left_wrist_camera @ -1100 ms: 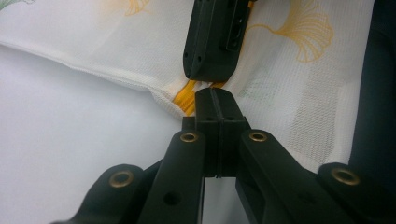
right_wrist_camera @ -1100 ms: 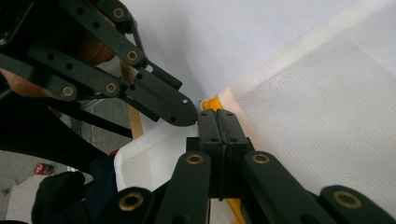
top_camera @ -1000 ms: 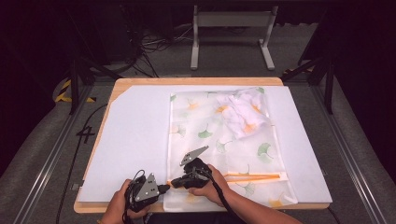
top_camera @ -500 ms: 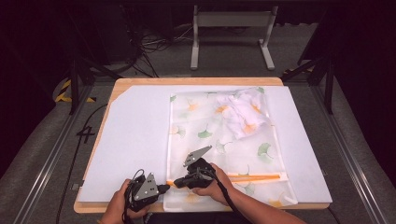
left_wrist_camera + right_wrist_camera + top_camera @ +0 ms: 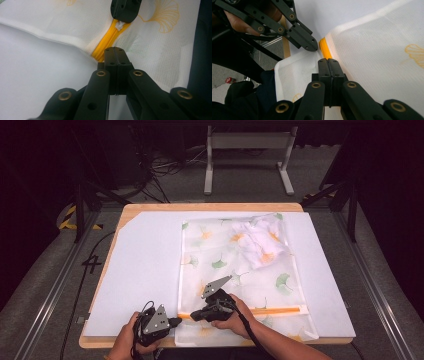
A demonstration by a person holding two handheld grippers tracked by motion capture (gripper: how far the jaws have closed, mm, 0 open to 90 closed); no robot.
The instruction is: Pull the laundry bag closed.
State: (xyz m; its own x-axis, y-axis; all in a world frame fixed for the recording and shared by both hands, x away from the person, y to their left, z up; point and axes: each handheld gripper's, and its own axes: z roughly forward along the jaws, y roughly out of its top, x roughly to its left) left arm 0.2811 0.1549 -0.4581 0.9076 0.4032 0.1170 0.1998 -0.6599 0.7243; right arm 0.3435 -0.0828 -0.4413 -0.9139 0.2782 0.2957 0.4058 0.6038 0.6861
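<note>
Mesh laundry bag point(image 5: 240, 280) lies flat on the white sheet point(image 5: 140, 270), its orange zipper point(image 5: 106, 43) along the near edge, where the left gripper point(image 5: 115, 50) and right gripper point(image 5: 328, 61) both pinch the zipper, jaws pressed together.

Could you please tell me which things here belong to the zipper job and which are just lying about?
In use:
- mesh laundry bag
- orange zipper
- left hand-held gripper, shut at the zipper's end
- right hand-held gripper, shut on the zipper

Lying about:
- crumpled white cloth
- white board
- wooden table
</note>
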